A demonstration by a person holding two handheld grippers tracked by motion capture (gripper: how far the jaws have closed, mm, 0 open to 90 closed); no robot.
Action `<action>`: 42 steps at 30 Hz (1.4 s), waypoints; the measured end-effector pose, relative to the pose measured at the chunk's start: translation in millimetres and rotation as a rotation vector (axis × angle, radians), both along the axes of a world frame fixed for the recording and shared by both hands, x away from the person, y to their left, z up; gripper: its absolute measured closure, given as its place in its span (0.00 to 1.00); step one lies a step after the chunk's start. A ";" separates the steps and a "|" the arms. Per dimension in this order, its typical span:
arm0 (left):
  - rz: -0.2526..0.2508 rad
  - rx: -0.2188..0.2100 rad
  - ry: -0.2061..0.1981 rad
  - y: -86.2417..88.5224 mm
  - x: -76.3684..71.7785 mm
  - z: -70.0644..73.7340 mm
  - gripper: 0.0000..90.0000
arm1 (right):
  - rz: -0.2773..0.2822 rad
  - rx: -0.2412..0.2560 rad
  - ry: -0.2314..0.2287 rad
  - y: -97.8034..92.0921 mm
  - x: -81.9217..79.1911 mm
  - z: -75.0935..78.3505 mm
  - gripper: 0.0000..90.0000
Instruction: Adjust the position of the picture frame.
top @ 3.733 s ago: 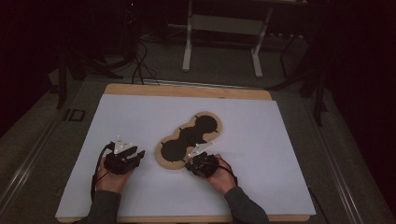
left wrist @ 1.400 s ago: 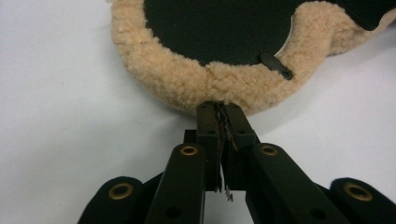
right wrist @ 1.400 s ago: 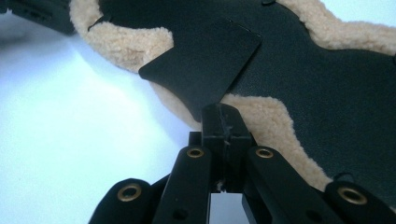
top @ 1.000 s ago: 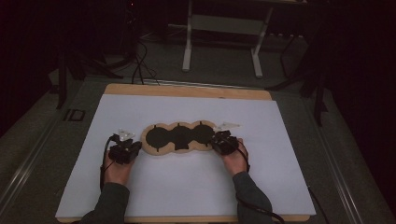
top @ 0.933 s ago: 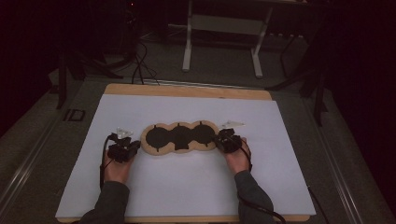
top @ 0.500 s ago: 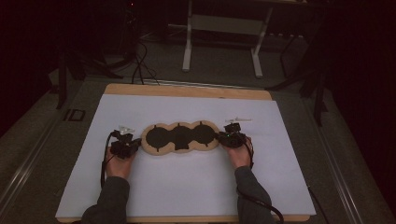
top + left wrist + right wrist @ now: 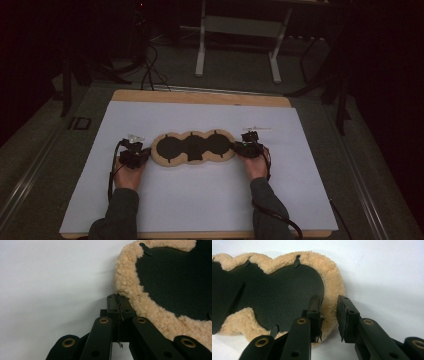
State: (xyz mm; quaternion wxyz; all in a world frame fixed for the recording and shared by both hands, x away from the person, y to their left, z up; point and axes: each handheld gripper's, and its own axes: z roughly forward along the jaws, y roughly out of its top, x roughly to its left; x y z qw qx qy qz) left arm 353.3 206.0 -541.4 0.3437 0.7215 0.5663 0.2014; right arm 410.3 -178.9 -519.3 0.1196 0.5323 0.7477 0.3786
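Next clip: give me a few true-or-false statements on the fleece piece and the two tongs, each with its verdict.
1. The tan fleece-edged piece with the black three-lobed centre lies flat on the white sheet. True.
2. The left tongs stand wide open. False: the jaws are pressed together beside the fleece rim.
3. The right tongs are open astride the fleece rim. True.
4. Both tongs sit at the same end of the piece. False: one at each end.

Fleece-rimmed black three-lobed pad [image 7: 193, 148], flat, mid-table.
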 end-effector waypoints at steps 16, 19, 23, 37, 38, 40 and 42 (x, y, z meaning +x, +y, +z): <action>-0.051 0.043 0.006 -18.2 -3.2 2.4 1.00 | -0.011 -0.004 -0.016 -18.3 -19.4 -0.9 0.82; -0.052 0.036 0.006 -20.9 -3.1 2.2 1.00 | -0.018 -0.006 -0.012 -20.9 -21.0 -0.5 0.82; -0.056 0.033 0.006 -26.5 -1.8 2.1 1.00 | -0.043 -0.017 0.003 -24.4 -25.4 1.4 0.82; -0.071 0.033 0.017 -37.9 0.1 3.1 1.00 | -0.055 -0.023 0.013 -37.8 -35.2 2.6 0.81; -0.070 0.035 0.016 -38.4 0.7 3.1 1.00 | -0.055 -0.023 0.013 -37.8 -35.2 2.6 0.81; -0.072 0.035 0.014 -38.5 1.3 3.0 1.00 | -0.054 -0.033 0.013 -37.3 -37.0 3.2 0.81; -0.075 0.041 0.010 -38.5 1.2 2.8 1.00 | -0.050 -0.035 0.014 -37.6 -37.4 3.5 0.81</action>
